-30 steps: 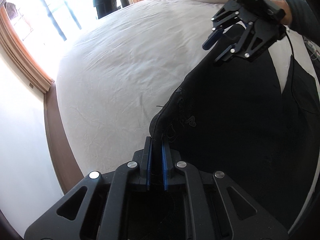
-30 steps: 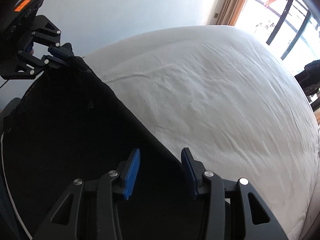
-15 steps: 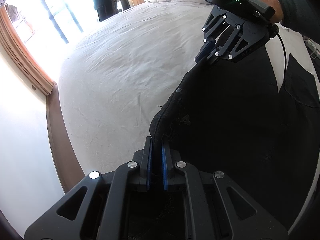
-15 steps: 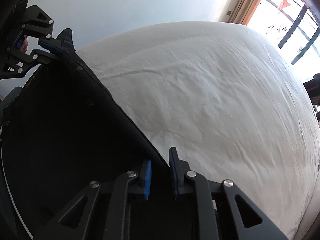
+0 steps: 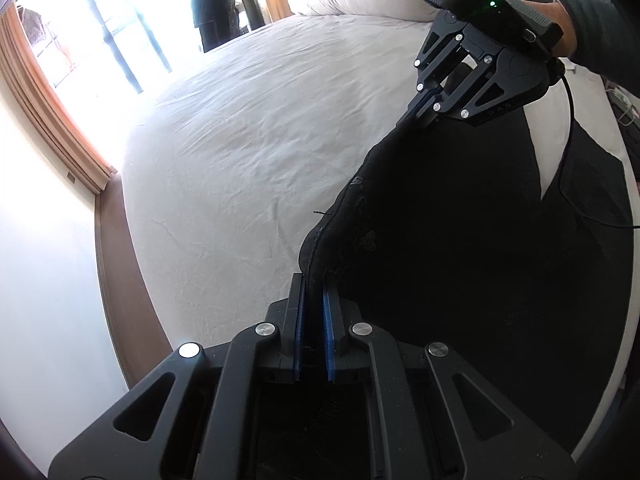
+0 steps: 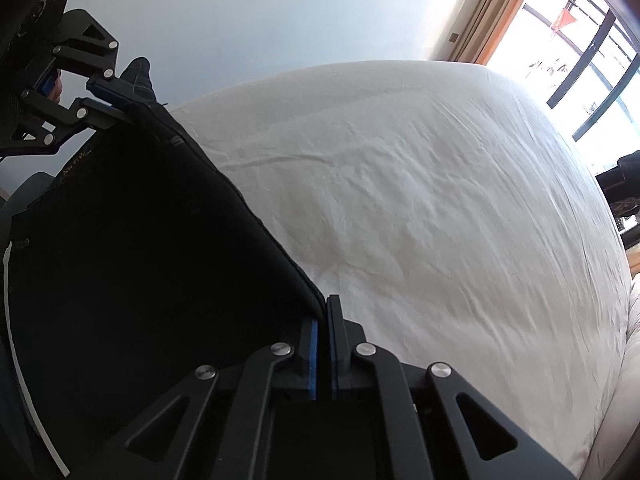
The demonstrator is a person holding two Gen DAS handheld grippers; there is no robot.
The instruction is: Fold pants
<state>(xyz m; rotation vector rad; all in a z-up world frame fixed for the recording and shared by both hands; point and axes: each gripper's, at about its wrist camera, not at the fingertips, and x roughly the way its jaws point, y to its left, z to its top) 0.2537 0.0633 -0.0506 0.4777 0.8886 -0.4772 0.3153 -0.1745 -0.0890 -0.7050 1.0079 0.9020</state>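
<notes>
The black pants point(image 5: 460, 240) hang by their top edge over the near side of the white bed point(image 5: 248, 152), stretched between 2 grippers. The left gripper point(image 5: 314, 292) is clamped on one corner of that edge; the right gripper point(image 6: 323, 312) has just been closing, and its pads now pinch the other corner. Lift both ends evenly and keep the edge taut, so the cloth hangs flat before folding. The right pinch looks shallow, though the dark cloth hides how much is caught.
</notes>
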